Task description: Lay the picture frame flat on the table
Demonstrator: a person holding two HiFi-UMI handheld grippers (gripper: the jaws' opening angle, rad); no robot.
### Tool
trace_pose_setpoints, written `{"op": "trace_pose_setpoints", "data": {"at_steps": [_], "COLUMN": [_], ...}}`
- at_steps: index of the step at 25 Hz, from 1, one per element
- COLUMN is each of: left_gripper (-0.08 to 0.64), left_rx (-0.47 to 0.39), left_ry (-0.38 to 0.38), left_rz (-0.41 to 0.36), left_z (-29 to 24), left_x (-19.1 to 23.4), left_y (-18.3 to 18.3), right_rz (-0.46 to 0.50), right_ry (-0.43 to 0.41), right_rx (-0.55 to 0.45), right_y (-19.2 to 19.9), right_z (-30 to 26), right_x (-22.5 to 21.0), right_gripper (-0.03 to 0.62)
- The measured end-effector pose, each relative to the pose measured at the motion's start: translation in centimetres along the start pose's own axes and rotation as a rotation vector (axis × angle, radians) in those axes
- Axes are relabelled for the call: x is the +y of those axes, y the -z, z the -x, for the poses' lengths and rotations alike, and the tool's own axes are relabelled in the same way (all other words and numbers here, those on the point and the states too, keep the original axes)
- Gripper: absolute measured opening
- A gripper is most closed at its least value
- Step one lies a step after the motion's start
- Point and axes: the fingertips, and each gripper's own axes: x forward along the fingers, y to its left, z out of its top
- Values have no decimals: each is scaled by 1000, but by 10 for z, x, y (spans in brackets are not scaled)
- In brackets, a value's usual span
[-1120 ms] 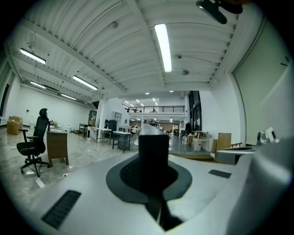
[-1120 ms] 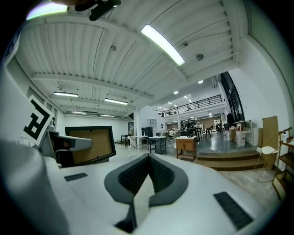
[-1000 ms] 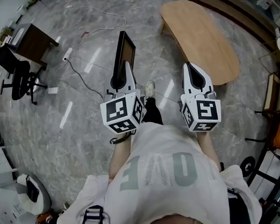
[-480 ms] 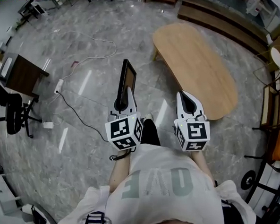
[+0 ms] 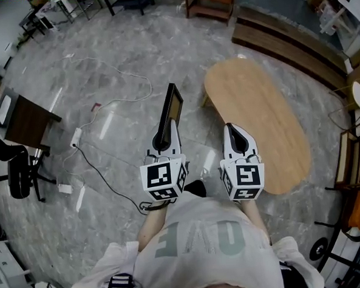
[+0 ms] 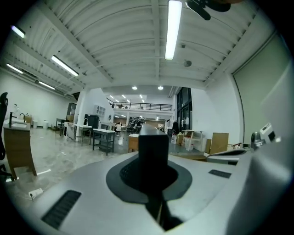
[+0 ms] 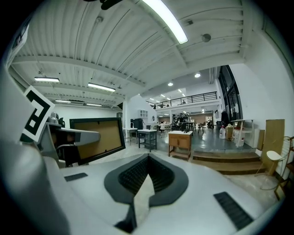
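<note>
Both grippers have crossed the floor (image 5: 110,193) – the oval wooden worktop (image 5: 270,122) now lies at 1 o'clock, beside the right gripper (image 5: 232,132), whose jaws are closed and empty. The left gripper (image 5: 165,135) clamps the picture frame (image 5: 173,104) on edge above the floor, long axis toward 12 o'clock. The shirt (image 5: 198,239) print, upside down, reads roughly "OVE".

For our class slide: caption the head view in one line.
Left hand-held gripper holds a frame upright near the wooden table; right hand-held gripper empty.
</note>
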Motion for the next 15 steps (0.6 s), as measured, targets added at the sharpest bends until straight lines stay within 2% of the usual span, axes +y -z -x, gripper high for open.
{"op": "trace_pose_setpoints", "data": {"at_steps": [3, 7, 11, 15], "left_gripper": [18, 19, 19, 20], "left_rx": [-5, -33, -15, -7], "left_ry": [28, 56, 47, 19], "left_rz": [-17, -24, -3, 22], "left_z": [-30, -66, -85, -87], "left_x": [14, 9, 3, -9], "left_y": [-21, -39, -38, -34], "right_rz": [-13, 13, 7, 23], "right_ry": [24, 74, 105, 91], "right_rx": [-19, -47, -42, -71], "right_y": [-22, -43, -49, -59], "right_z": [-30, -43, -49, -50], "right_x": [-1, -26, -46, -58], "right_gripper": [6, 6, 6, 6]}}
